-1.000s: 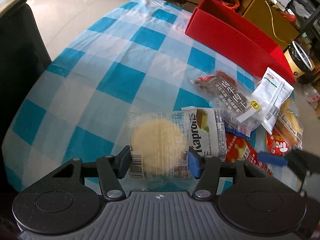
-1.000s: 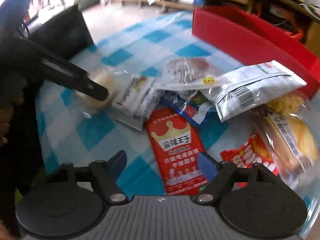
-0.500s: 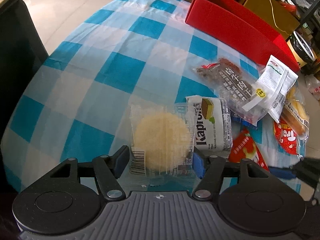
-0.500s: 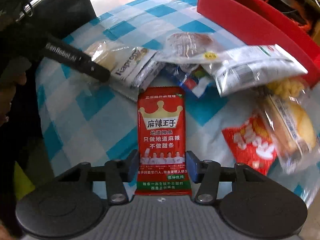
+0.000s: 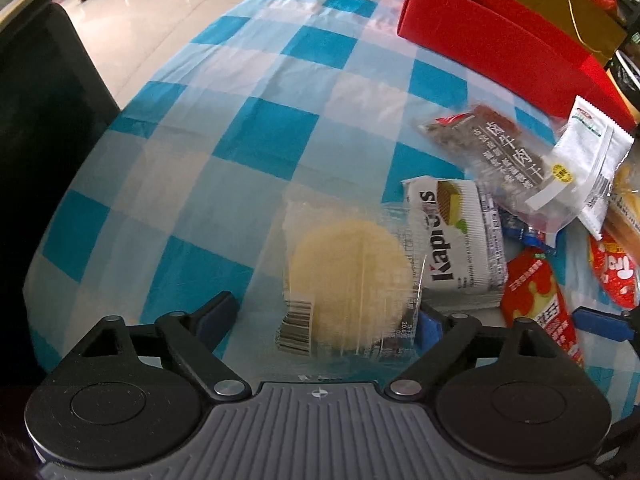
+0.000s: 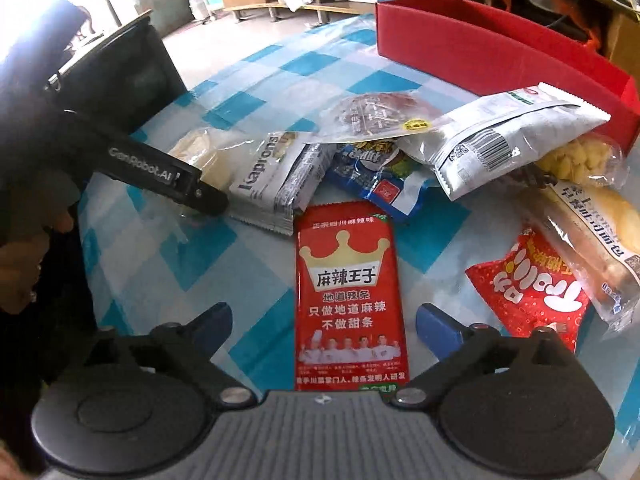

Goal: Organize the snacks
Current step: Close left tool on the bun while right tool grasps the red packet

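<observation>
A: Left wrist: your left hand-held gripper (image 5: 326, 316) is opening around the round cake pack (image 5: 352, 290) on the tabletop (image 5: 224, 128)

B: Your right hand-held gripper (image 6: 324, 320) is opening, straddling the red spicy-strip packet (image 6: 348, 300), pads clear

Desk (image 6: 168, 264), right wrist view, directions by clock face from the crown packet (image 6: 348, 300), which lies flat at centre.

- 12 o'clock: small sachet (image 6: 380, 184), partly under the other packets.
- 11 o'clock: wafer pack (image 6: 272, 184); beyond it, at 10 o'clock, round cake in wrapper (image 6: 200, 152), just beside the wafer pack.
- 12 to 1 o'clock: jerky pouch (image 6: 372, 114), overlapped at its right by the barcode pouch (image 6: 504, 136).
- 1 o'clock, far edge: open box (image 6: 480, 52), behind all packets.
- 3 o'clock: crisp packet (image 6: 528, 284); bread roll (image 6: 592, 232) lies on its right side.
</observation>
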